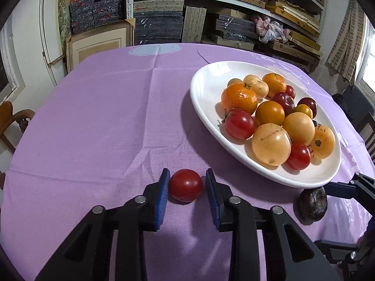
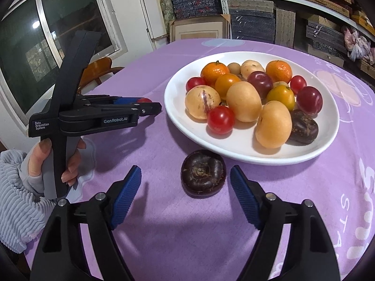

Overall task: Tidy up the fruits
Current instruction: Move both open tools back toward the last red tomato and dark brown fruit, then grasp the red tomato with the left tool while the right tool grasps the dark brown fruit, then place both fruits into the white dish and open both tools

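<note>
A white oval plate [image 1: 206, 89] holds several fruits: oranges, red tomatoes, yellow and purple ones; it also shows in the right wrist view [image 2: 178, 117]. My left gripper [image 1: 187, 183] stands around a red tomato [image 1: 185, 185] on the purple cloth, its blue pads close on both sides with small gaps. My right gripper [image 2: 186, 182] is open wide, and a dark purple mangosteen [image 2: 203, 172] lies on the cloth just ahead of its fingertips, near the plate's front rim. The mangosteen also shows in the left wrist view [image 1: 313, 203].
The purple tablecloth [image 1: 105, 117] covers a round table. A wooden chair [image 1: 11, 119] stands at the left edge. Shelves of boxes [image 1: 211, 11] fill the back wall. The left gripper's body [image 2: 93, 117], held in a hand, stands left of the plate.
</note>
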Available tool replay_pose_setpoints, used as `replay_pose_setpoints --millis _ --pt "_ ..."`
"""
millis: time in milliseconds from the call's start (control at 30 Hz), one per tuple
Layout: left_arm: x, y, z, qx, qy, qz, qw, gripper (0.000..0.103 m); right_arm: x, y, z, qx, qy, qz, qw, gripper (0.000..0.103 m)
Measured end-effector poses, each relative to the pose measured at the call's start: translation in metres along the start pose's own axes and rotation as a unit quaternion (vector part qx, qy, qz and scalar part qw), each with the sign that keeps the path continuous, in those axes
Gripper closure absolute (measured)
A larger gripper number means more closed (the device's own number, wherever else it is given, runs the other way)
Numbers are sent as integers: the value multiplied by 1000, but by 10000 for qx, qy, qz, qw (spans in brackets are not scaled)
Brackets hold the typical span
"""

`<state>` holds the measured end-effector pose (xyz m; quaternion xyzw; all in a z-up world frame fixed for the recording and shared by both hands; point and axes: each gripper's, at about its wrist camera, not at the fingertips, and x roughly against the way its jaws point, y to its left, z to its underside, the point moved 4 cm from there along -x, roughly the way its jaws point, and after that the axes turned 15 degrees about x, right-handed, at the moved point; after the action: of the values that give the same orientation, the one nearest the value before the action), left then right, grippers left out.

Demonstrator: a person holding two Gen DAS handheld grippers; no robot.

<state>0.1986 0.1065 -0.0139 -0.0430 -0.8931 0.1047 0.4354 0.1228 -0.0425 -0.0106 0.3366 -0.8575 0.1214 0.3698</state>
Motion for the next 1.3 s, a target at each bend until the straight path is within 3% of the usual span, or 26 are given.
replay_pose_setpoints --millis 167,300,433,667,733,800,1000,1167,1300 --pt "0 -5 2 -116 -43 -54 9999 75 0 -4 -2 -40 -40 -20 10000 27" --pt "5 -13 8 -220 -48 -101 9997 76 -1 -6 -4 8 -24 -28 10000 34" --pt "15 -20 16 -182 -8 1 9998 76 -2 -8 -2 -1 -8 11 10000 41" --pt "32 -29 28 -164 -78 119 9998 76 -14 -18 -4 -179 198 -49 9996 43" --pt "34 -31 30 -170 -68 119 9998 76 -14 -18 -4 -141 233 30 9996 59" --pt "37 -32 33 -154 -69 125 9998 76 -14 -17 -2 -100 246 17 9996 62" --pt "54 -42 48 -204 -104 203 9995 76 10 -7 24 66 275 -27 9996 63" --pt "73 -66 61 -472 -207 289 9983 76 55 -10 54 -156 19 -112 9998 63" --pt "82 -96 32 -613 -397 362 9967 76 93 -39 24 -279 -419 248 9984 63"
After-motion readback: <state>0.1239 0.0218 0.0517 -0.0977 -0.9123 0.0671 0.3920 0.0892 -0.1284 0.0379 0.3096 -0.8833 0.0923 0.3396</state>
